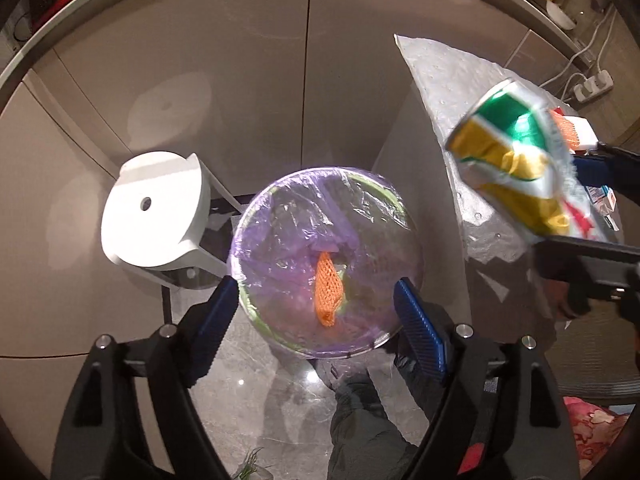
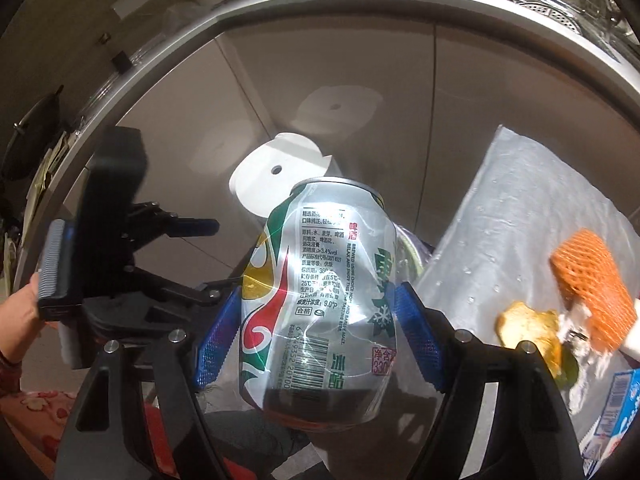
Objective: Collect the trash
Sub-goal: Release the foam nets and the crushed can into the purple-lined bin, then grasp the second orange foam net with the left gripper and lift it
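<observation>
Right wrist view shows our right gripper (image 2: 316, 316) with its 2 blue ribbed fingers (image 2: 416, 340) clamped on a dented silver, green and gold beer can (image 2: 320, 300), held in the air beside the foil-covered counter (image 2: 500, 216). Our left gripper (image 1: 316, 320) hangs with fingers spread wide above a round bin lined with a purple plastic bag (image 1: 280, 224), where an orange foam net (image 1: 328, 288) lies.

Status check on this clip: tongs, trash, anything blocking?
Right tongs shut on dented beer can. Left tongs open over purple-lined bin, orange foam net inside. Nothing visibly blocking.
</observation>
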Available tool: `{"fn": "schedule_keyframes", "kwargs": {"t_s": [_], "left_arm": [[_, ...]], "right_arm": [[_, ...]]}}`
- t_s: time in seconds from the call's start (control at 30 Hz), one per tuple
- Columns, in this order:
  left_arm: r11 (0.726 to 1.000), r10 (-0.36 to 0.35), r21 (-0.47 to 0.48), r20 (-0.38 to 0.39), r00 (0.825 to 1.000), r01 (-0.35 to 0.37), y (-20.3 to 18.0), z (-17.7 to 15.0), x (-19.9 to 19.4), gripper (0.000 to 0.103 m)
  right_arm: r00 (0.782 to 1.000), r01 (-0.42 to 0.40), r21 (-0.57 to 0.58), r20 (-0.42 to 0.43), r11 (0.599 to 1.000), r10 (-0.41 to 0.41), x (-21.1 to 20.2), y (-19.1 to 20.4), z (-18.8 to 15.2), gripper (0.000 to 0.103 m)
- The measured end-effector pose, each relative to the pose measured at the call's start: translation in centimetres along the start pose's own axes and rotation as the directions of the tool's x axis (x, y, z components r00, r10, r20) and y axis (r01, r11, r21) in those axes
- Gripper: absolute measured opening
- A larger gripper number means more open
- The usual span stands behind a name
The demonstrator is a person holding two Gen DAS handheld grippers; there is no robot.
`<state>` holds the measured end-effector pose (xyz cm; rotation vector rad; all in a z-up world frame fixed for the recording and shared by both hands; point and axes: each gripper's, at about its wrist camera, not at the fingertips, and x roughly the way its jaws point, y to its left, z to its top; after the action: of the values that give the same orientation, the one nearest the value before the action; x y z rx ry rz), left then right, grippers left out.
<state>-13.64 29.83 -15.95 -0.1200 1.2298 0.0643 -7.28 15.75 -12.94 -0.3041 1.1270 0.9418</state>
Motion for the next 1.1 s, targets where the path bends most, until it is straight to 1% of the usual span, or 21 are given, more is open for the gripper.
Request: {"fn": "schedule_keyframes", "kwargs": {"t_s": [0.07,0.2,0.4,0.47,0.53,0.6,0.73,0.83,0.87,0.97,1.03,1.1], "left_arm": [[1.000,0.028,-0.012,0.005,1.000,-0.028,0.7,-0.2,-0.8,0.076],[0.998,0.057,-0.037,-0.004,0.998,-0.057,1.8,-0.9,-1.3,0.077],[0.995,0.079,-0.065,-0.008,0.997,-0.080,2.4,-2.0,-1.3,0.078],[0.994,0.081,-0.073,-0.013,0.997,-0.082,2.3,-2.4,-1.2,0.078],[0.994,0.082,-0.074,-0.014,0.997,-0.082,2.2,-2.6,-1.3,0.078],[0.994,0.088,-0.066,-0.010,0.996,-0.088,2.1,-2.6,-1.5,0.078],[0.995,0.082,-0.059,0.005,0.997,-0.081,1.4,-2.3,-2.2,0.078],[0.997,0.064,-0.032,0.029,0.998,-0.063,0.2,-1.3,-3.0,0.079],[0.998,0.058,-0.016,0.039,0.998,-0.057,-0.4,-1.0,-3.2,0.080],[0.999,0.030,0.036,0.064,0.997,-0.033,-2.7,0.5,-3.5,0.082],[0.997,0.000,0.073,0.072,0.997,-0.005,-4.7,1.6,-3.8,0.082],[0.992,-0.042,0.123,0.083,0.996,0.032,-7.3,2.7,-4.0,0.082]], "right_arm": [[1.000,-0.026,-0.001,-0.016,1.000,0.026,2.0,0.5,0.5,0.077],[0.997,-0.053,-0.004,-0.058,0.999,0.053,5.5,0.9,1.1,0.077],[0.992,-0.055,-0.006,-0.115,0.998,0.054,9.4,1.0,1.1,0.077],[0.988,-0.051,-0.005,-0.149,0.999,0.050,10.7,0.8,1.1,0.077],[0.981,-0.045,0.008,-0.191,0.999,0.046,11.6,0.6,1.0,0.080],[0.981,-0.033,0.018,-0.192,0.999,0.036,11.5,0.4,1.0,0.082],[0.991,-0.033,0.049,-0.128,0.998,0.039,8.2,-0.4,1.3,0.085],[0.999,-0.017,0.088,-0.046,0.996,0.021,3.8,-2.0,1.6,0.086],[1.000,-0.007,0.106,-0.016,0.994,0.009,2.0,-2.7,1.4,0.088],[0.997,0.055,0.136,0.050,0.989,-0.062,-3.0,-5.0,0.5,0.090],[0.988,0.112,0.157,0.085,0.981,-0.126,-6.3,-6.6,-0.6,0.090],[0.977,0.158,0.199,0.107,0.967,-0.182,-9.4,-8.5,-1.9,0.092]]}}
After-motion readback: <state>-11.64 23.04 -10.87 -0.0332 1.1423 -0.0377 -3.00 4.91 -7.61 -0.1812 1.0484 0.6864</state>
